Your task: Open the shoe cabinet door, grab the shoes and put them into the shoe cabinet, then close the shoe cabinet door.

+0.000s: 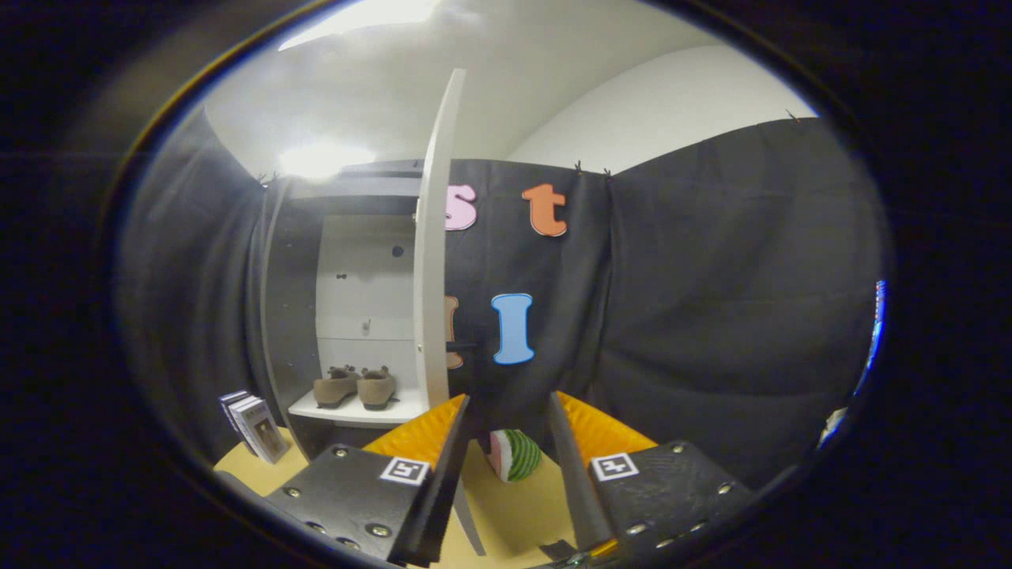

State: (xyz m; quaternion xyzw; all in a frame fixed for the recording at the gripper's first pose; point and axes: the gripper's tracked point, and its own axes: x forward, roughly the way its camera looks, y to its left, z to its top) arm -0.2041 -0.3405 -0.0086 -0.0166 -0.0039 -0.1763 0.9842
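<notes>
Shoes (355,387) sat paired on the shoe cabinet's shelf (348,412), near its front edge. Door (433,261) stood open, edge-on just beyond the tongs (510,415), which were apart, holding nothing. Closing step: catch the door's free edge, swing slowly, avoid the watermelon toy (514,454).

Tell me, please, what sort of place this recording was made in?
Probably a mock household corner inside a recording booth: black cloth walls, a white shoe cabinet with its door open and brown shoes on its shelf. The gripper is open, a watermelon-patterned toy between its fingers.
</notes>
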